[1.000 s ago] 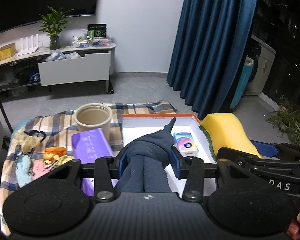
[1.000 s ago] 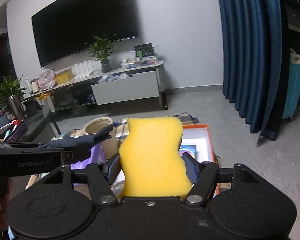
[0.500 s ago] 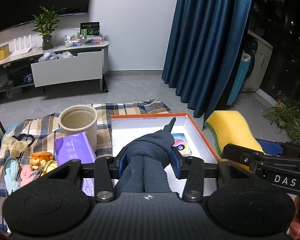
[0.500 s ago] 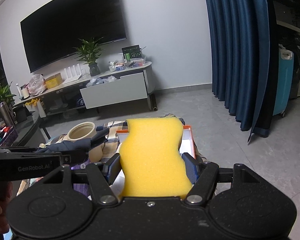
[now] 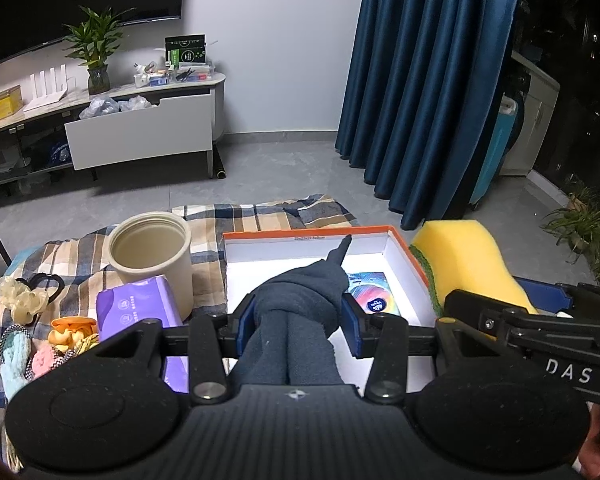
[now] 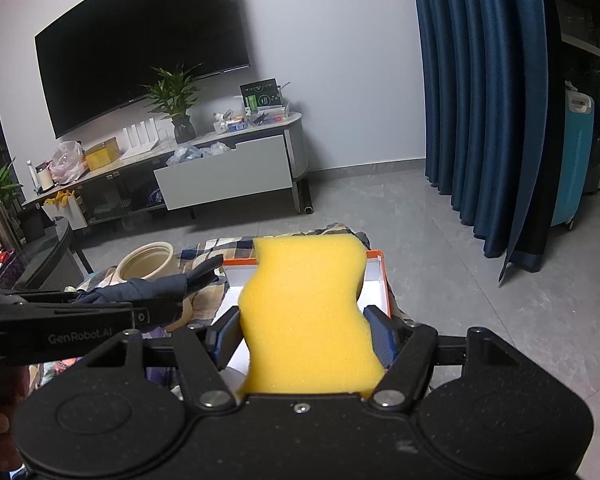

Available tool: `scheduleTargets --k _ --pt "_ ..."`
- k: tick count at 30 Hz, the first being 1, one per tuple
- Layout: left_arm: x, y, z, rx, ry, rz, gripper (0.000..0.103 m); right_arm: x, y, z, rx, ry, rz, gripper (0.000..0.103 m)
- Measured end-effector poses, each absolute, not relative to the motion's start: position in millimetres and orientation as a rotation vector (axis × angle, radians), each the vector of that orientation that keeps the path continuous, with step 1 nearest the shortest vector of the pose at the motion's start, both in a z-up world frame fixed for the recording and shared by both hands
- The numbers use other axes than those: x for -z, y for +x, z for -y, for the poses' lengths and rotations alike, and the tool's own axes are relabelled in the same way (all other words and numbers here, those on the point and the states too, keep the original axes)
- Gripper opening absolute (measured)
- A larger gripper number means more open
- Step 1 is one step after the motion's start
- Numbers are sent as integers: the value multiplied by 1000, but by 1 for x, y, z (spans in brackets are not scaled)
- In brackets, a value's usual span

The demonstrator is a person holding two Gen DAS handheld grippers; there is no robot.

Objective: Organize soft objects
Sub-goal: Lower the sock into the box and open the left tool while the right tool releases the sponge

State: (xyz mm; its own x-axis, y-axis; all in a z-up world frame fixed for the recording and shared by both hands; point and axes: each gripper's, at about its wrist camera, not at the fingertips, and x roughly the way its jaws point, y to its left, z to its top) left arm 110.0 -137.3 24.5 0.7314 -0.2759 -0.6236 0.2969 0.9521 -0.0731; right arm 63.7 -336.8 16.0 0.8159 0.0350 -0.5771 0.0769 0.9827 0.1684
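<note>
Transport step: the left gripper (image 5: 298,316) fingers are clenched on knotted navy socks (image 5: 300,300); the right gripper (image 6: 306,334) fingers grasp a yellow sponge (image 6: 306,304). Both items hang above the near part of the orange-rimmed box (image 5: 406,248). Next, probably: lower, then release inside it.

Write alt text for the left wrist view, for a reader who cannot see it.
The left hand-held gripper is shut on knotted dark blue socks above an open orange-rimmed white box with a colourful packet inside. The right hand-held gripper holds a yellow sponge at right; a beige jar and purple pack sit left on a plaid cloth.
</note>
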Motion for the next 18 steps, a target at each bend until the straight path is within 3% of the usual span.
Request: scheduleTargets --k 18 --pt "-13 132 149 291 42 -722 45 -2 95 343 22 179 -649 80"
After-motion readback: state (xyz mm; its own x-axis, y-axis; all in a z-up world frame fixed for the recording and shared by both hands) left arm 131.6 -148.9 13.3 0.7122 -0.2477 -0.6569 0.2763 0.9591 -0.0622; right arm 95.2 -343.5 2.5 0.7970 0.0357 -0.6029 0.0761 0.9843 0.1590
